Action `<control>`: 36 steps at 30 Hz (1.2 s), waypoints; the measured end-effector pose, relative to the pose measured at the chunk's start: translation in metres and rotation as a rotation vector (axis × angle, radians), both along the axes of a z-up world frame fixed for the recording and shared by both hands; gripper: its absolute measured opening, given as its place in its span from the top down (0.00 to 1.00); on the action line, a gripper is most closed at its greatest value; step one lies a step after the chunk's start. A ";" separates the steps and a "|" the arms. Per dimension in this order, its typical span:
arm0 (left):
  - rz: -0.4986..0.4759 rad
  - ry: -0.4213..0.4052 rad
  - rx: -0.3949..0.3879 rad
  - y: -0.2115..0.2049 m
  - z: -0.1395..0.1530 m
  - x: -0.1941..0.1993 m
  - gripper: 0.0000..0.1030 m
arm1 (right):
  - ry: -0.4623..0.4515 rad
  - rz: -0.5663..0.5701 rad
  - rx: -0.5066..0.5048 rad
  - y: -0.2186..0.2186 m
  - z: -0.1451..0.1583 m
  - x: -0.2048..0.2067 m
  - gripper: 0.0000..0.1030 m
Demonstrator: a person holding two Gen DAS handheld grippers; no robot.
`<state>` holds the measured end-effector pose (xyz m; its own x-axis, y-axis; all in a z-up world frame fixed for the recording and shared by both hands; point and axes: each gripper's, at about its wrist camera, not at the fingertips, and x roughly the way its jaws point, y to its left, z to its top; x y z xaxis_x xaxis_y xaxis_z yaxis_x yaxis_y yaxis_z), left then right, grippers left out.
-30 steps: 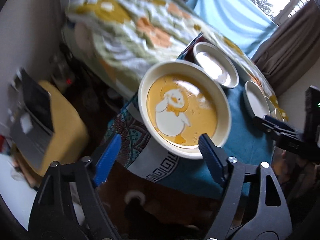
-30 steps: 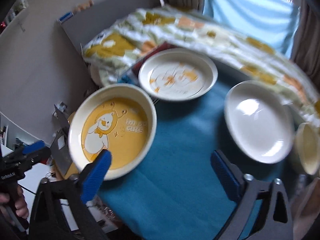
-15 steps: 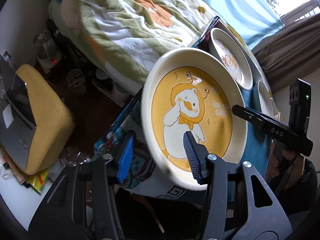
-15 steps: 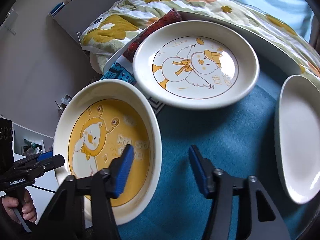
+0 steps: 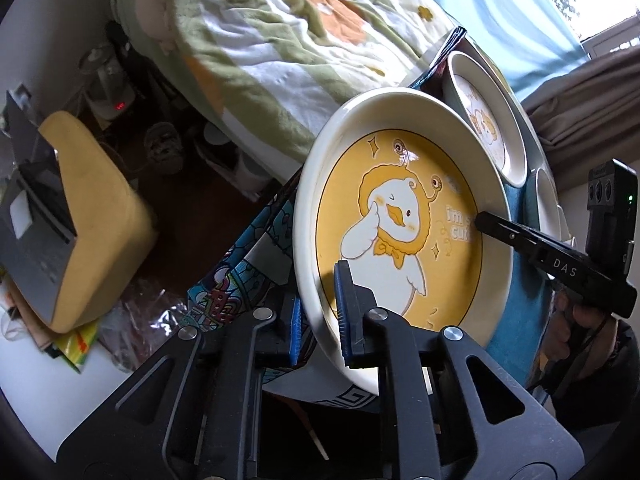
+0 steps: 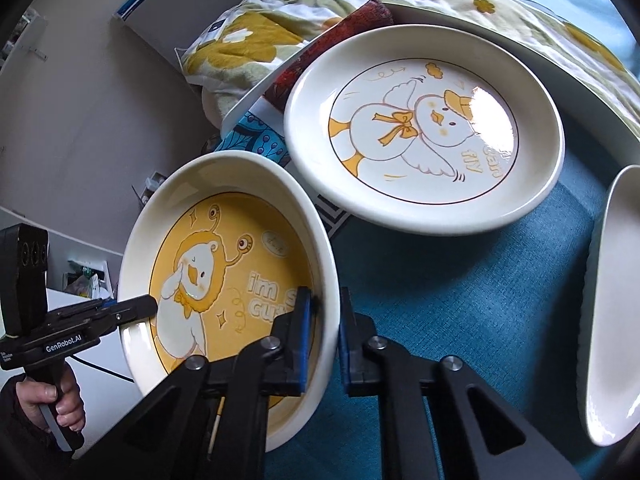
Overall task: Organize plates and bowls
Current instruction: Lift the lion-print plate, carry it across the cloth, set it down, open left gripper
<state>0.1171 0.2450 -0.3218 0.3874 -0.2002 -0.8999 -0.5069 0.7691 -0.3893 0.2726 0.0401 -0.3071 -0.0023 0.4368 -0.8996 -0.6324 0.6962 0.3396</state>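
A cream-rimmed plate with a yellow duck picture sits at the table's left edge on the teal cloth. My left gripper is shut on its near rim, one blue pad inside the rim and one outside. My right gripper is shut on the opposite rim in the same way. Each gripper shows in the other's view, the right gripper and the left gripper, both reaching over the plate's edge. Behind lies a white plate with a flying duck.
A plain white plate lies at the right on the cloth. A flowered blanket covers a bed behind the table. Left of the table, low down, are a yellow cushioned stool and floor clutter. A hand holds the left gripper's handle.
Both grippers came down onto the yellow duck plate from opposite sides, and their jaws went from wide open to shut on its rim.
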 end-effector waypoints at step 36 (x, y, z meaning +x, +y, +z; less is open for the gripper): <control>-0.617 -0.248 0.235 -0.168 0.113 0.050 0.87 | -0.291 -0.543 -0.003 -0.163 0.092 -0.091 0.88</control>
<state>0.1675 0.0770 -0.2092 0.4650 -0.2606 -0.8461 0.1307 0.9654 -0.2254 0.1817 -0.1226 -0.2155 0.4659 0.3039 -0.8310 -0.2536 0.9456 0.2036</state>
